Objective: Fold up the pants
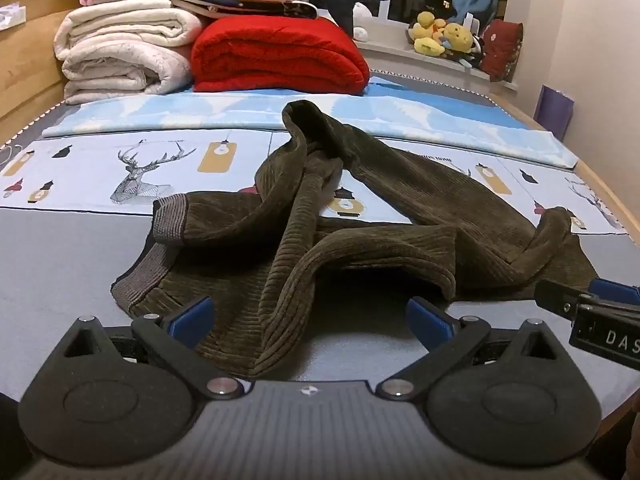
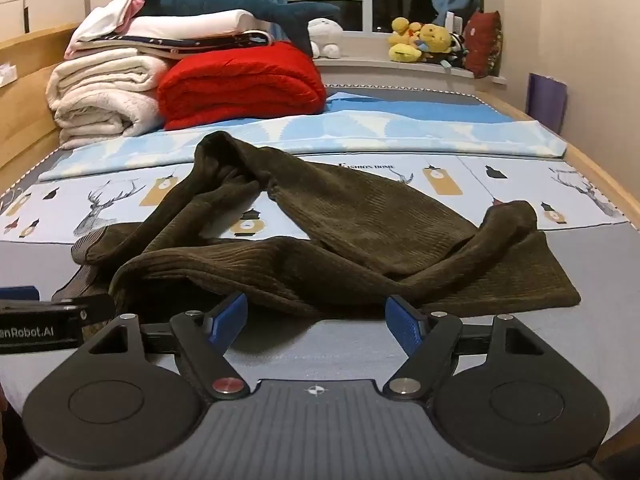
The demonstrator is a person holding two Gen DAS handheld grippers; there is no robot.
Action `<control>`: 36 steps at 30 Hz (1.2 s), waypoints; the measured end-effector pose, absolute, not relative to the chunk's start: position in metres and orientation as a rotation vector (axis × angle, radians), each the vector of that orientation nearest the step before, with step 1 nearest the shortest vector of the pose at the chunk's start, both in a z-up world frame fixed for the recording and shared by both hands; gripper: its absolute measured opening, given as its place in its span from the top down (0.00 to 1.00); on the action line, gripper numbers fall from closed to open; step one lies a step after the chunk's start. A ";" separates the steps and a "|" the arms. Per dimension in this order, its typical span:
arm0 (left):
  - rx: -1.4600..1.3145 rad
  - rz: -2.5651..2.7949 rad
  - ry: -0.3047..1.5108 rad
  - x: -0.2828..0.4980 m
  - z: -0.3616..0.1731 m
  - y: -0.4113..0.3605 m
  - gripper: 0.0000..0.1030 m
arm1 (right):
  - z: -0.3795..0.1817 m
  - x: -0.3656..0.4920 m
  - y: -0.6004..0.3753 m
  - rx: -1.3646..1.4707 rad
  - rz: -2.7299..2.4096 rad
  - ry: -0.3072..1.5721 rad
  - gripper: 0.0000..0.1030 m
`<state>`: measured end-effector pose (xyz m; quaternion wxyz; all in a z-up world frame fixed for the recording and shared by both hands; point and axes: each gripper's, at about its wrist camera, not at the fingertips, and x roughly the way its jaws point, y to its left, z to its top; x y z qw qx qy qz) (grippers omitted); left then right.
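The dark olive-brown corduroy pants (image 1: 320, 216) lie crumpled on the near part of the bed, across the grey sheet (image 1: 60, 264) and the pale blue printed sheet with deer and lantern motifs (image 1: 132, 168). They are twisted: the grey ribbed waistband (image 1: 160, 240) sits at the left, one leg loops up toward the back into a raised hump, and a cuff end spreads flat at the right. The fabric looks soft, limp and fairly thick, so it should drape and sag when lifted rather than keep a shape; the ribbed nap probably grips well against the pads. The folds overlap, so a pinch may catch more than one layer. The waistband corners look like the best places to take hold, to shake the legs out straight before folding.

The left gripper (image 1: 312, 316) hovers low over the near edge of the pants with its blue-padded jaws spread wide; a fold of cloth runs between them, but the pads do not press it. The right gripper (image 2: 320, 320) is likewise released, jaws apart just short of the cloth's near edge, holding nothing.

Behind, a red folded blanket (image 1: 280, 56) and a stack of cream blankets (image 1: 120, 52) sit at the head, with yellow plush toys (image 1: 440, 34) on the windowsill.
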<state>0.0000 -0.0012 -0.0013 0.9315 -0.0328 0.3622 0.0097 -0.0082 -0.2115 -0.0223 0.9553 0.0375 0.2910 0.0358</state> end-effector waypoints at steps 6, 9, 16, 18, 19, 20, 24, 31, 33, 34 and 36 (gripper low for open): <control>-0.063 0.015 0.734 -0.002 -0.002 -0.005 0.02 | -0.021 -0.010 -0.208 0.055 0.079 0.590 0.24; -0.069 0.012 0.731 -0.003 -0.003 -0.007 0.02 | -0.022 -0.010 -0.207 0.067 0.077 0.587 0.24; -0.068 0.007 0.715 -0.004 0.002 -0.001 0.02 | -0.022 -0.011 -0.206 0.055 0.081 0.580 0.24; -0.072 0.009 0.718 -0.005 0.002 -0.002 0.02 | -0.023 -0.010 -0.205 0.056 0.078 0.576 0.24; -0.074 0.008 0.718 -0.005 0.002 -0.002 0.02 | -0.023 -0.010 -0.205 0.056 0.076 0.577 0.24; -0.071 0.008 0.723 -0.004 0.002 0.000 0.02 | -0.023 -0.010 -0.205 0.059 0.075 0.568 0.24; -0.068 0.005 0.729 -0.004 0.002 0.001 0.02 | -0.024 -0.010 -0.205 0.067 0.070 0.579 0.24; -0.062 0.010 0.728 -0.002 0.001 0.000 0.02 | -0.027 -0.009 -0.205 0.070 0.063 0.587 0.24; -0.063 0.006 0.726 -0.003 0.001 0.000 0.02 | -0.028 -0.009 -0.205 0.076 0.063 0.580 0.24; -0.061 0.007 0.727 -0.002 0.001 0.000 0.02 | -0.028 -0.009 -0.205 0.082 0.065 0.570 0.24; -0.061 0.006 0.729 -0.002 0.000 0.001 0.02 | -0.028 -0.008 -0.204 0.099 0.071 0.568 0.24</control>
